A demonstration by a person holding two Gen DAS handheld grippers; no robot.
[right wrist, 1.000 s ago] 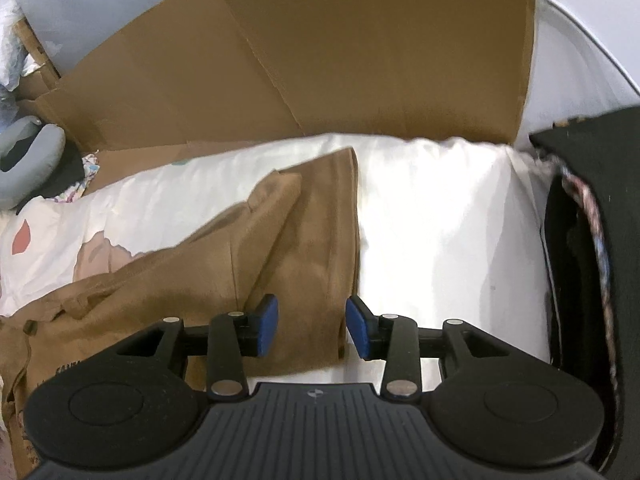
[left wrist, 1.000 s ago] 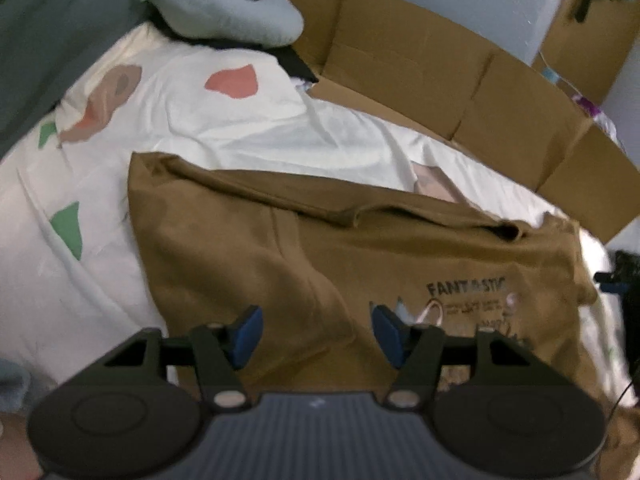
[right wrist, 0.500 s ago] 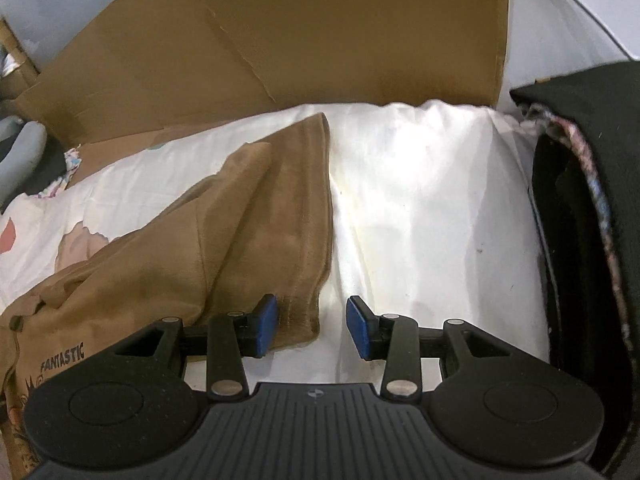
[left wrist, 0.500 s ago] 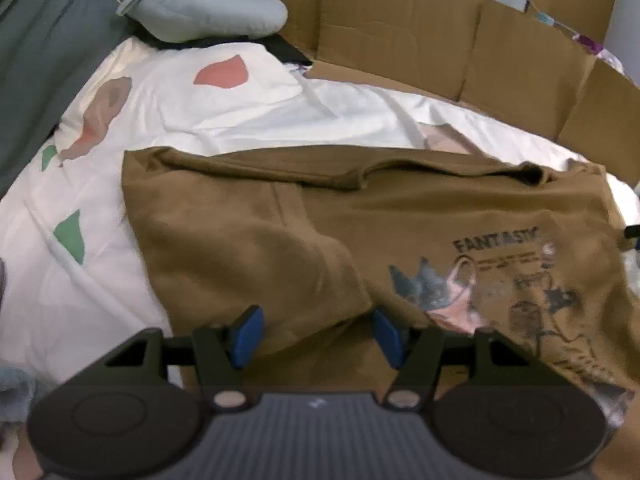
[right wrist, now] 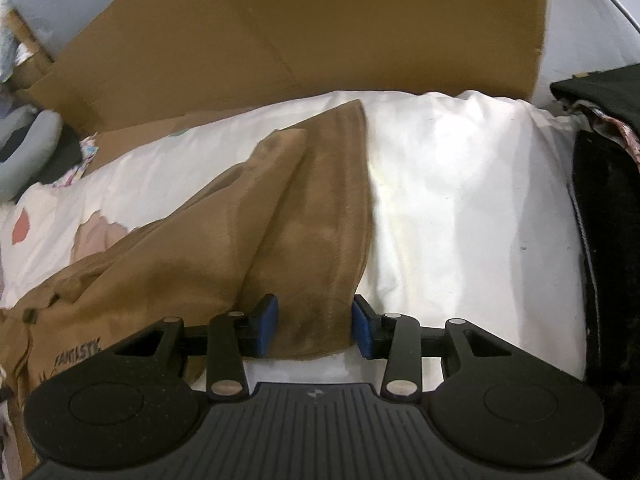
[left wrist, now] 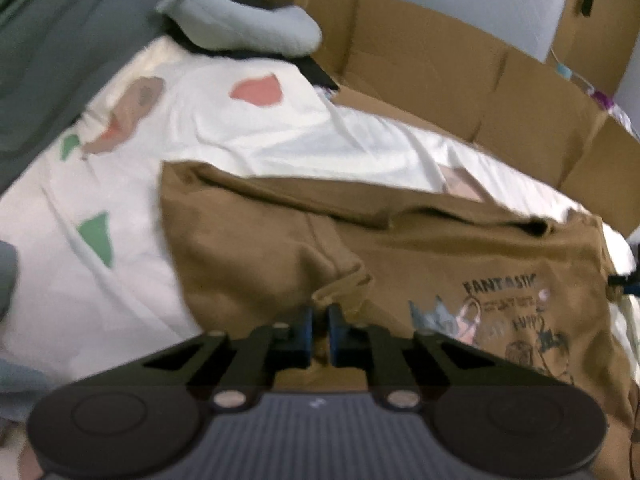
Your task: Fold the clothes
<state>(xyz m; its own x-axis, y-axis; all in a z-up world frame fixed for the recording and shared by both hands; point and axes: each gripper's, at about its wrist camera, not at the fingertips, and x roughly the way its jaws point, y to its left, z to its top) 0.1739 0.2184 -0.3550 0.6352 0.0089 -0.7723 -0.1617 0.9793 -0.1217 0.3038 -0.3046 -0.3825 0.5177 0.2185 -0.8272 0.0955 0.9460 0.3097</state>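
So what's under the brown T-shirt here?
The brown T-shirt lies on a white sheet with coloured patches, which shows around its edges. Anything directly beneath the fabric is covered and cannot be seen.

Both are the same make: the left gripper [left wrist: 319, 334] and right gripper [right wrist: 314, 330] have matte black linkage arms with silver pivot screws; blue pads [right wrist: 267, 324] line the fingers; ribbed grey housing carries a small pale logo, seemingly.

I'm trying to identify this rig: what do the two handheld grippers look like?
Both look identical. The left gripper and right gripper have matte black linkage arms with silver pivot pins, blue pads on the fingertips, round black discs either side, and a ribbed dark grey body bearing a small white logo. No cables or sleeves visible.
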